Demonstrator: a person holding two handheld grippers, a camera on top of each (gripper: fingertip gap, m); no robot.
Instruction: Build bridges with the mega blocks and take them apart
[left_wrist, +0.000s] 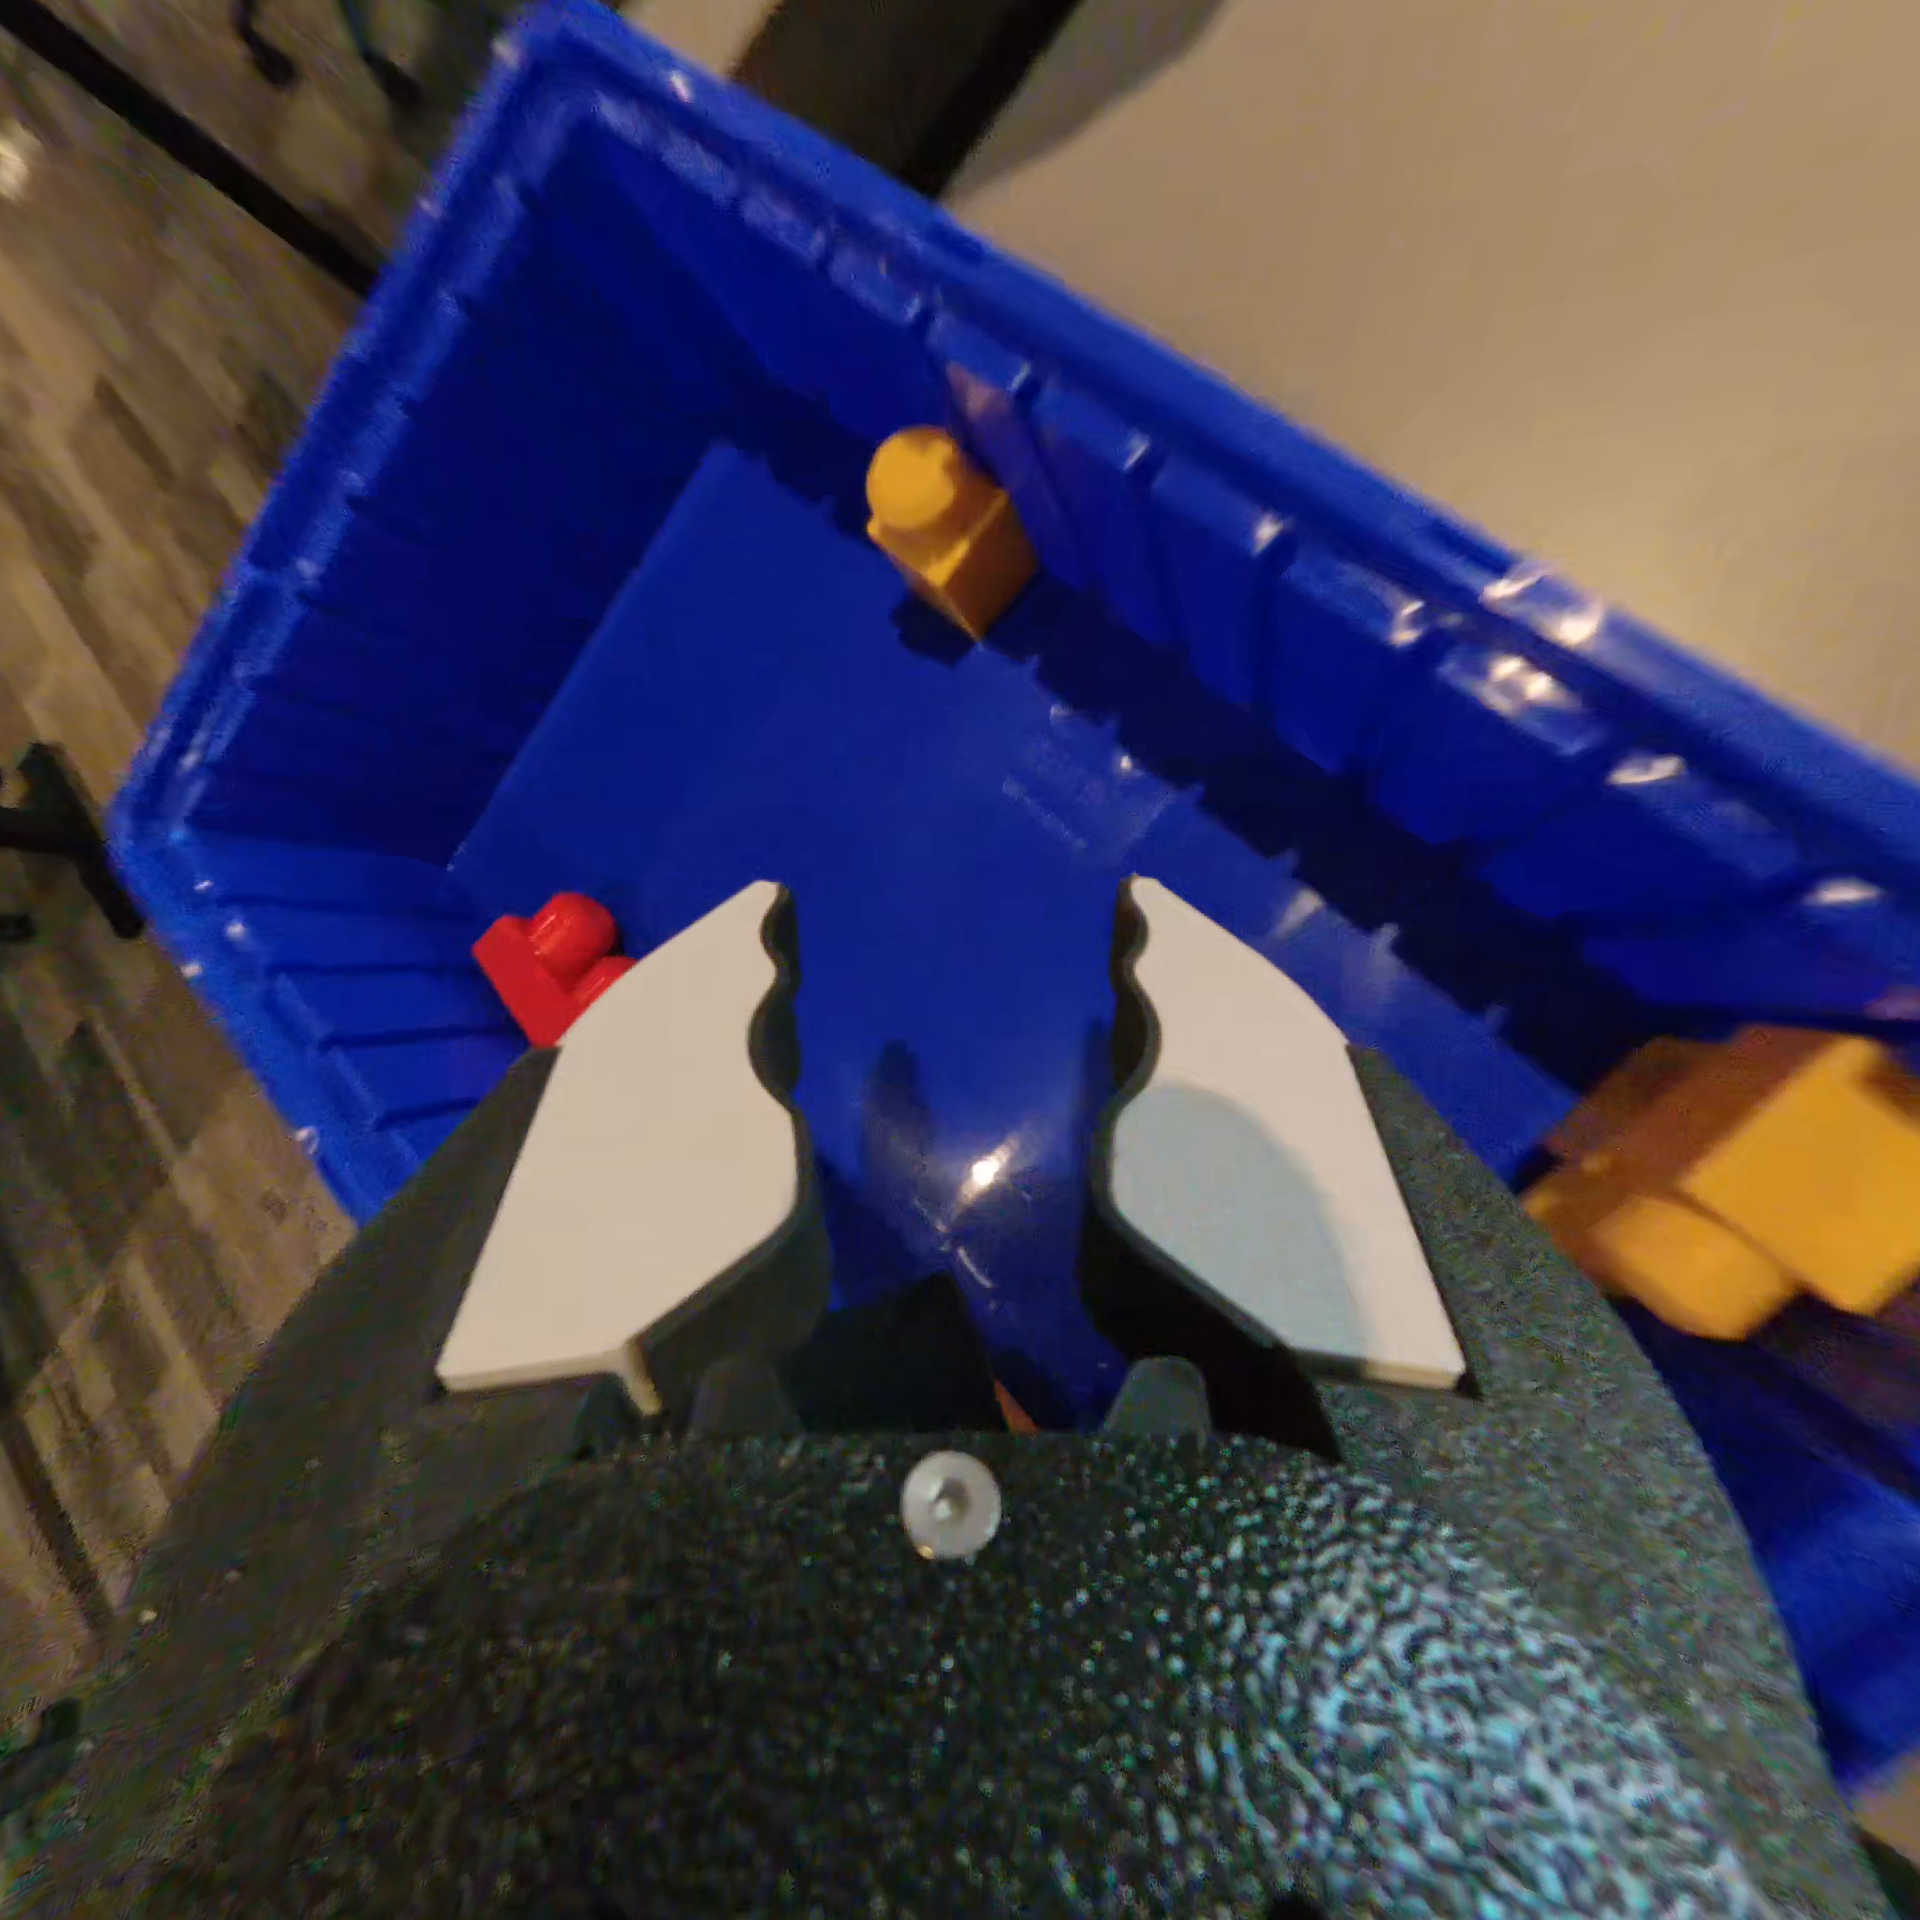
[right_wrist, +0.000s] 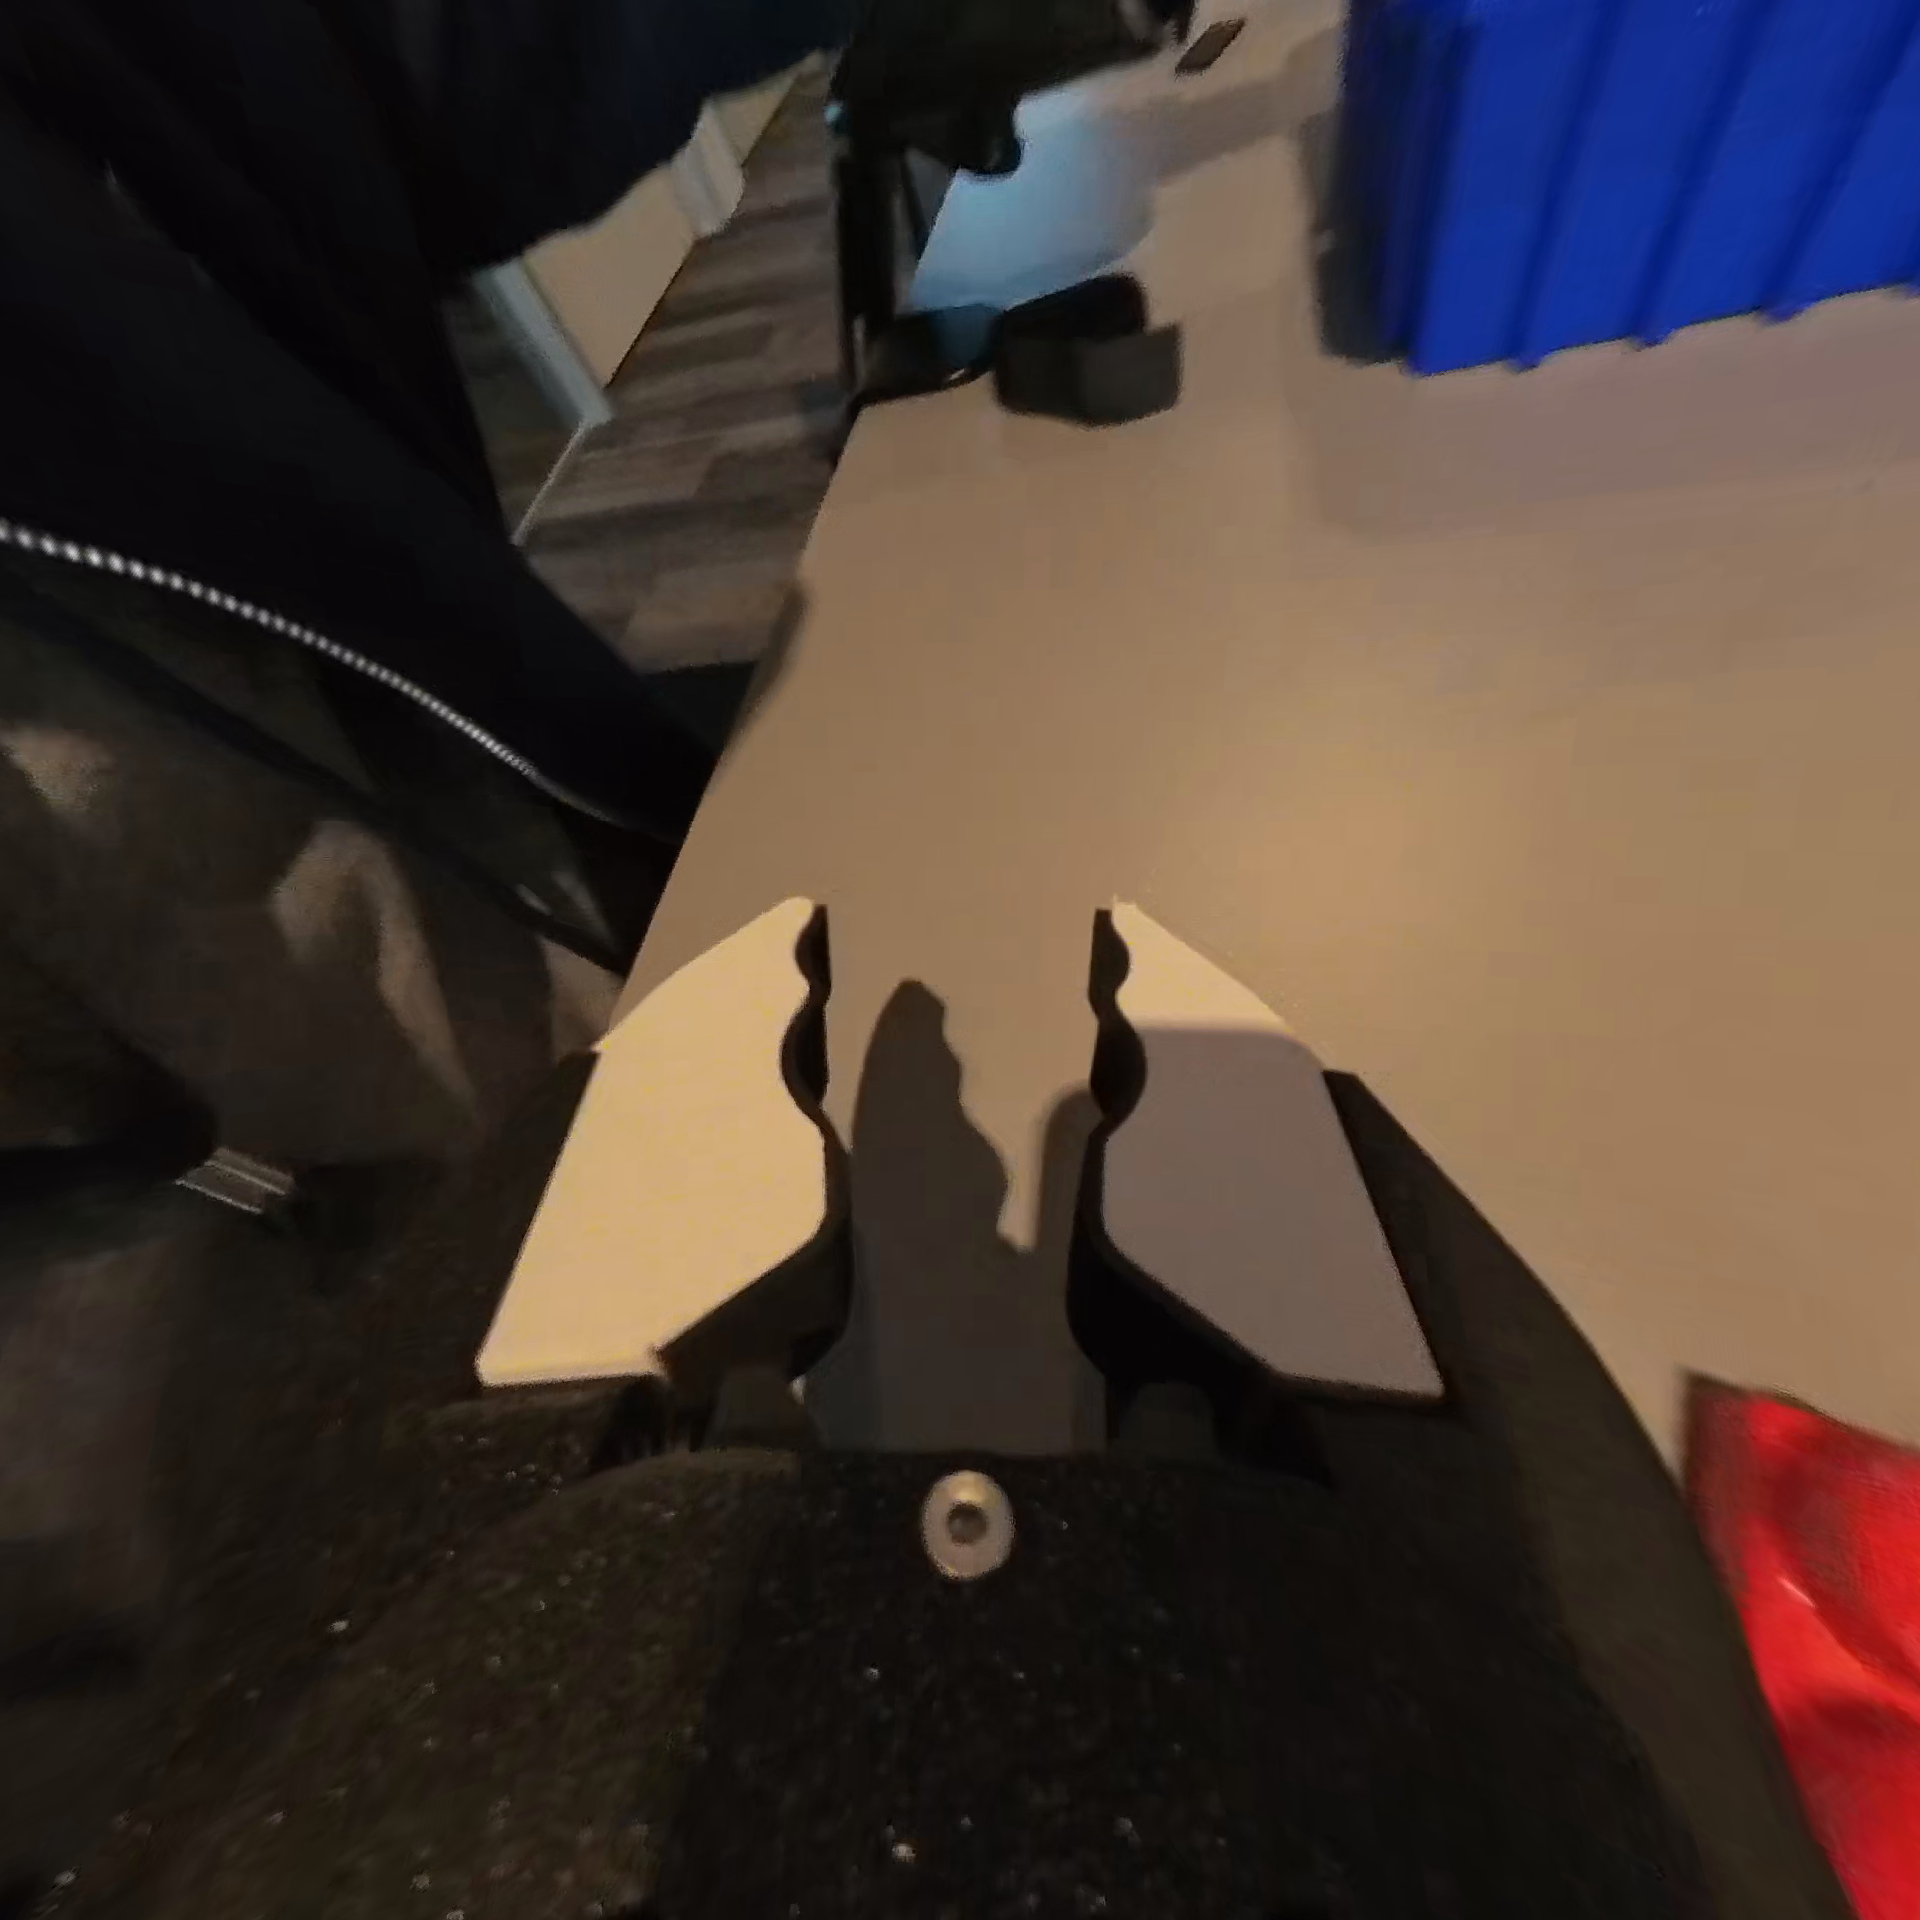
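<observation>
Left wrist view: left gripper (left_wrist: 951, 904) hangs over a blue bin (left_wrist: 644, 312), jaws spread wide w/ nothing between them, only bare bin floor showing in the gap. One small orange block (left_wrist: 951, 525) sits on the bin floor at upper center, right against the far wall. A red block (left_wrist: 551, 961) lies at mid-left of the frame, in the bin corner, partly hidden behind the left finger. Bigger orange blocks (left_wrist: 1745, 1174) at the right edge, blurred, inside the bin near the wall. Bin stands on a beige surface (left_wrist: 1507, 260), upper right.

Right wrist view: right gripper (right_wrist: 961, 909) over the same beige surface, jaws wide apart, empty. Blue bin wall at upper right. Red thing (right_wrist: 1818, 1621) at lower right edge, too blurred to ID. Dark jacket w/ zipper (right_wrist: 260, 623) fills the left side.
</observation>
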